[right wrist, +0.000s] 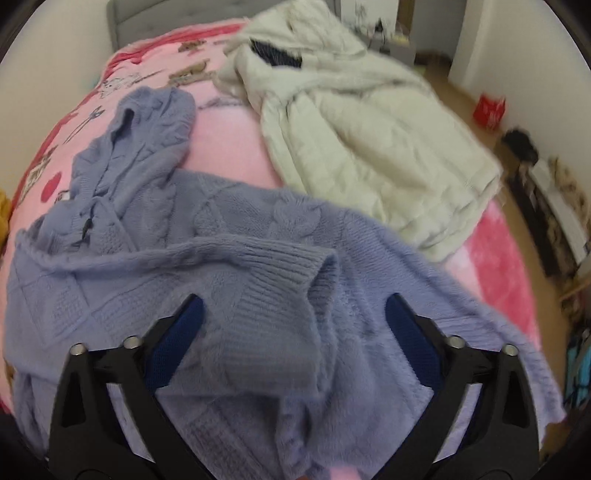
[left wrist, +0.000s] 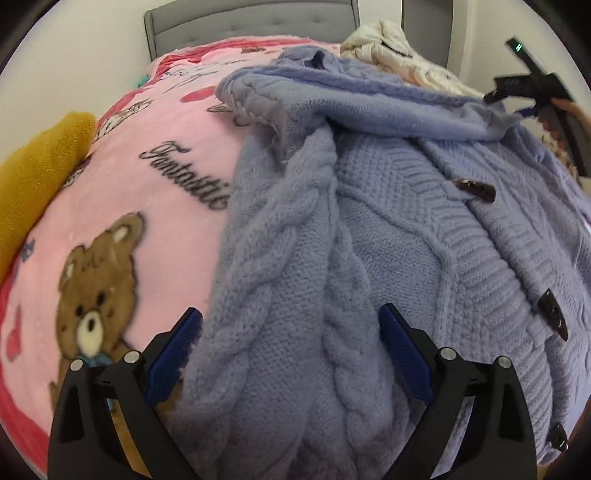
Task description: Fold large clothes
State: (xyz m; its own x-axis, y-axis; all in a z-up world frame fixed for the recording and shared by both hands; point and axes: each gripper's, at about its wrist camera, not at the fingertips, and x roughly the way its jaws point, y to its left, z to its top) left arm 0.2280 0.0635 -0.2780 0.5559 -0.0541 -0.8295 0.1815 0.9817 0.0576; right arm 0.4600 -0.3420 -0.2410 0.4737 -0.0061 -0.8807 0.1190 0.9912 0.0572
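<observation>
A lavender cable-knit hooded cardigan [left wrist: 388,229] with dark toggle buttons [left wrist: 476,189] lies on a pink teddy-bear blanket [left wrist: 122,206]. My left gripper [left wrist: 290,325] is open, its blue pads on either side of a folded-in sleeve [left wrist: 280,266]. In the right wrist view the same cardigan [right wrist: 207,236] spreads across the bed with its hood [right wrist: 147,122] at the far left. My right gripper [right wrist: 295,317] is open above the ribbed cuff of the other sleeve [right wrist: 288,273]. The right gripper also shows in the left wrist view [left wrist: 532,85], at the cardigan's far right edge.
A cream quilted jacket [right wrist: 369,140] lies on the bed beyond the cardigan. A mustard garment [left wrist: 33,173] sits at the bed's left edge. A grey headboard [left wrist: 251,26] stands behind. Wooden floor with a red box [right wrist: 489,109] and clutter lies to the right.
</observation>
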